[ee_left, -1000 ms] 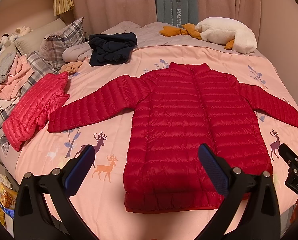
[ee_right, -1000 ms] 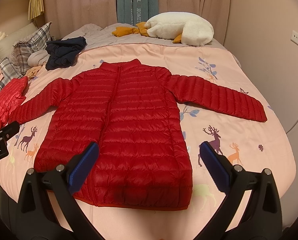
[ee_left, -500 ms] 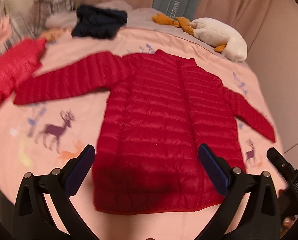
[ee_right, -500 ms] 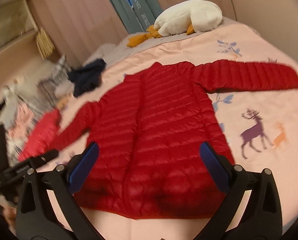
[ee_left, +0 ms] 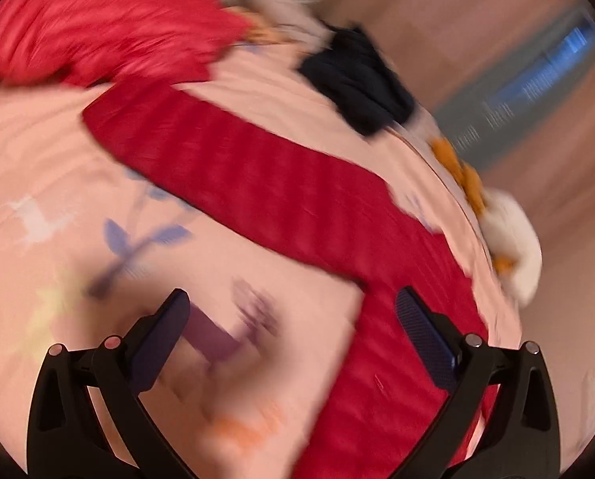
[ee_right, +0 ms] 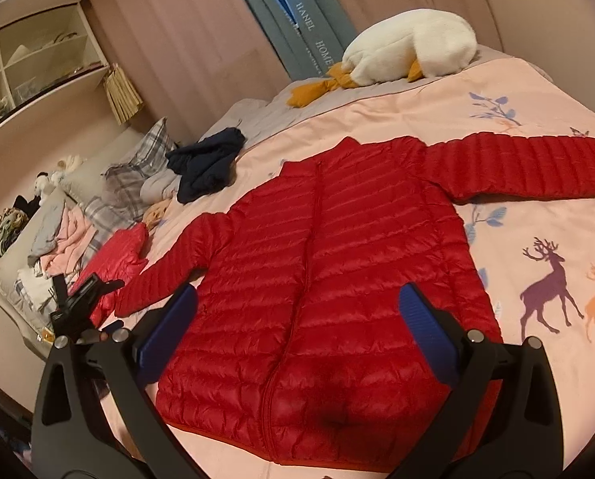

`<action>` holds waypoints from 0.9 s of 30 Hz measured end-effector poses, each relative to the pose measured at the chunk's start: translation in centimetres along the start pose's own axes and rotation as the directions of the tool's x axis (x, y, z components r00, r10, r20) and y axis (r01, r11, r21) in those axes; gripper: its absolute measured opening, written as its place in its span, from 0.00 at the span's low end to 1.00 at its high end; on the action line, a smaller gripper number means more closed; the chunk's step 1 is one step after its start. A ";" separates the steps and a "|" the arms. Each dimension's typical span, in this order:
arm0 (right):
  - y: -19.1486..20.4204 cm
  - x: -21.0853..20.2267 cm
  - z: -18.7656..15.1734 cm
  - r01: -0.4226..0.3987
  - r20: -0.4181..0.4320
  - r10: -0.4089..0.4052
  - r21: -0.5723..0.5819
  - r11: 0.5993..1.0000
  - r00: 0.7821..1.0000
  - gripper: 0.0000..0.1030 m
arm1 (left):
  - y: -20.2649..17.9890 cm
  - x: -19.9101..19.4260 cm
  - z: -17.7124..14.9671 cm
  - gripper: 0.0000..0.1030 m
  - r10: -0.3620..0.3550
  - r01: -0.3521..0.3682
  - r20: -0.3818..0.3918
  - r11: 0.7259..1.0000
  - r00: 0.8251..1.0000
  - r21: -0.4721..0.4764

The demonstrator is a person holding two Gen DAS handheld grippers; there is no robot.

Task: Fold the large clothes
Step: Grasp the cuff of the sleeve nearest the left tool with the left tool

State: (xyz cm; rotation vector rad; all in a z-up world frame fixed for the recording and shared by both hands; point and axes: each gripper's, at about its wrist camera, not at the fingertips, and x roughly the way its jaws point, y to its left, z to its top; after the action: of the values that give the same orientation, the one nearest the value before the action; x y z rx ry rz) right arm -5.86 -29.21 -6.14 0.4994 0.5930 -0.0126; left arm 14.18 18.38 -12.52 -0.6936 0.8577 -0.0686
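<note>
- Jacket [ee_right: 329, 279]: red, quilted, lying flat and zipped on the bed [ee_right: 544, 239], both sleeves spread out to the sides, hem nearest me.
- My right claw [ee_right: 299, 331]: released, fingers spread wide, holding nothing, hovering above the jacket's lower half.
- My left claw [ee_left: 293, 331]: released, empty, over the pink cover beside the jacket's side edge; the sleeve [ee_left: 237, 171] runs across ahead of it. This view is badly blurred.
- In the right view, the left claw [ee_right: 82, 299] sits near that sleeve's cuff.
- Second red jacket [ee_right: 113, 255]: folded, just beyond the cuff.
- Navy garment [ee_right: 205, 163]: crumpled near the pillows.
- Plush goose [ee_right: 409, 48]: at the bed's far end.
</note>
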 end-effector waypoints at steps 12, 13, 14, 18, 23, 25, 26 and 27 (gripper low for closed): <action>2.1 3.8 1.0 0.041 -0.055 -0.047 -0.094 0.995 0.997 0.98 | 9.5 6.4 7.6 0.99 -0.081 0.109 0.106 0.950 0.991 -0.293; 2.2 4.1 1.0 0.040 -0.060 -0.046 -0.096 0.995 0.997 0.98 | 9.6 6.6 8.0 0.99 -0.079 0.109 0.116 0.950 0.990 -0.292; 2.4 4.4 1.1 0.038 -0.063 -0.045 -0.100 0.994 0.997 0.98 | 9.6 6.8 8.5 0.99 -0.069 0.105 0.129 0.951 0.989 -0.292; 3.1 5.3 1.1 0.050 -0.071 -0.061 -0.145 0.988 0.996 0.98 | 10.1 7.5 9.7 0.89 -0.007 0.056 0.152 0.946 0.988 -0.318; 3.8 6.7 1.3 0.051 -0.106 -0.070 -0.172 0.984 0.992 0.98 | 11.5 7.9 10.5 0.36 0.078 -0.039 0.107 0.944 0.991 -0.328; 4.3 7.1 1.4 0.047 -0.112 -0.068 -0.185 0.982 0.991 0.98 | 12.4 8.1 10.4 0.24 0.070 -0.034 0.093 0.938 0.993 -0.344; 4.5 7.2 1.4 0.047 -0.112 -0.070 -0.193 0.980 0.991 0.98 | 12.8 8.0 10.4 0.15 0.063 -0.028 0.086 0.934 0.994 -0.356; 4.8 7.2 1.5 0.048 -0.113 -0.072 -0.202 0.978 0.991 0.98 | 13.1 7.9 10.4 0.11 0.048 -0.016 0.078 0.933 0.996 -0.359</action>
State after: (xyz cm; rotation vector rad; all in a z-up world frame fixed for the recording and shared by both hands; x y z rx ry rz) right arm 1.70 -24.70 -6.82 0.2884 0.7186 0.0194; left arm 24.11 31.62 -20.82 -1.0177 0.8061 0.1511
